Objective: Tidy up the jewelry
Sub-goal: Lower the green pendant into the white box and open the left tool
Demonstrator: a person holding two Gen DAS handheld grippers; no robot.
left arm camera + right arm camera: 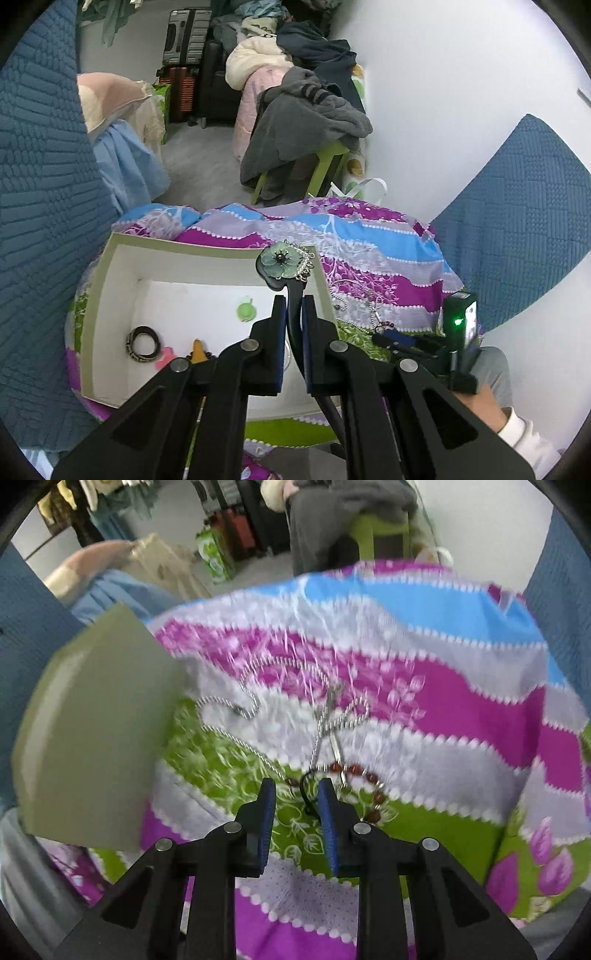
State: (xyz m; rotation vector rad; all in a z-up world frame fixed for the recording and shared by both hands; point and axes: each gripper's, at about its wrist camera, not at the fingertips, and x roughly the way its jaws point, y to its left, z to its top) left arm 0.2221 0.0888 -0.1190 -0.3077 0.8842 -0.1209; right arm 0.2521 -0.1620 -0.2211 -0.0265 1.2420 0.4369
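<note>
L gripper [293,306], clenched on the flower hair clip [282,262], should clear the box [110,280] rim before letting go; R gripper [295,794], jaws parted w/ nothing pinched, straddles the bead bracelet [364,775].

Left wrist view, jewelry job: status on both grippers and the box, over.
Left gripper shut on black hair clip with green flower, above white open box. Right gripper open over red bead bracelet. Silver chain beside it.

Left wrist view: above the open box [110,295], looking steeply down into it, room beyond.
Right wrist view: close over the patterned cloth [443,709] right of the box, facing down.
Shared: box wall, cloth, silver chain [266,664].
</note>
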